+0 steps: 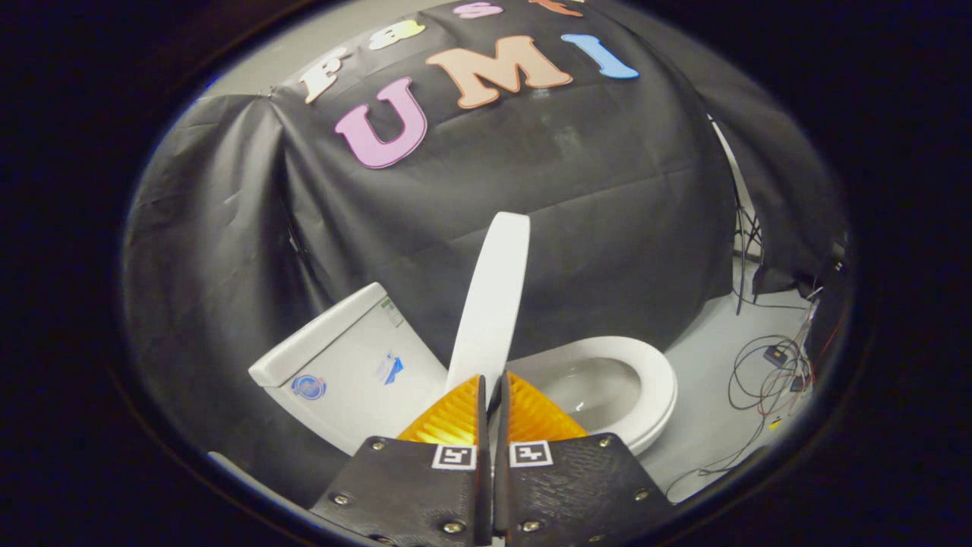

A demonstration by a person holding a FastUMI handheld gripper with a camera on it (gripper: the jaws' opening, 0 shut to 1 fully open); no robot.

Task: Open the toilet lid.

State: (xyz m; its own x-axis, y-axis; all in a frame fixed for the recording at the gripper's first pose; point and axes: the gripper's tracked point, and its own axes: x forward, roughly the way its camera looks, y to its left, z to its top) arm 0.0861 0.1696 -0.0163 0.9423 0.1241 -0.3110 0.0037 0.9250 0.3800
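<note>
Just ahead of the tongs [492, 384], at twelve o'clock, the toilet lid [492, 296] stands raised edge-on; the nearly closed fingers seem to pinch its lower edge. Ease it gently toward the tank [345, 365].

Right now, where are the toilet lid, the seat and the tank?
toilet lid [492, 304]: gripper view, middle of the raised lid's face.
seat [659, 374]: gripper view, the ring's far side.
tank [357, 365]: gripper view, its side wall.
gripper [492, 377]: gripper view, between the nearly closed fingertips.
</note>
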